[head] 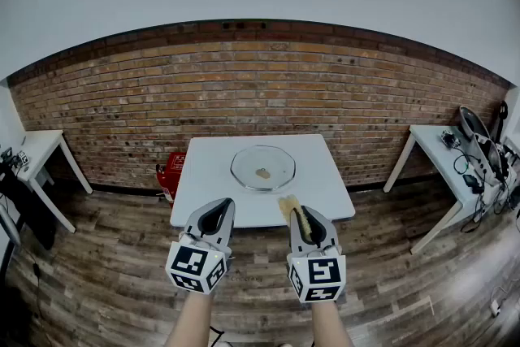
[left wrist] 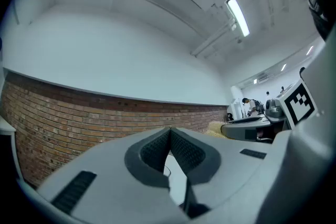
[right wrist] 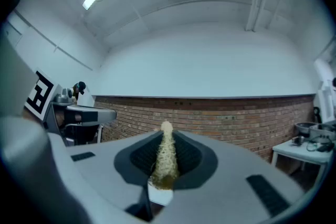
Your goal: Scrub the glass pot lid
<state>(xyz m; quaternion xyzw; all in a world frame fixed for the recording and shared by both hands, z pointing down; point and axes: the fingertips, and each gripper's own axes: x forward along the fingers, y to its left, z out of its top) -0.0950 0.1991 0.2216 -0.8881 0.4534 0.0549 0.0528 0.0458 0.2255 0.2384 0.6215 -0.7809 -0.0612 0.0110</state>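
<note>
The glass pot lid (head: 262, 166) lies flat on the white table (head: 203, 191), with a small brown knob or spot at its centre. Both grippers hang in front of the table's near edge, short of the lid. My left gripper (head: 214, 216) is shut with nothing between its pads (left wrist: 169, 150). To its right, my right gripper (head: 301, 222) is shut on a yellowish fibrous scrubber (right wrist: 166, 161), whose tip (head: 289, 205) sticks out past the jaws toward the table.
A red box (head: 171, 172) stands on the floor at the table's left rear corner. Another white table (head: 50, 146) is at far left, and one with cables and gear (head: 463, 166) at far right. A brick wall runs behind, wood floor below.
</note>
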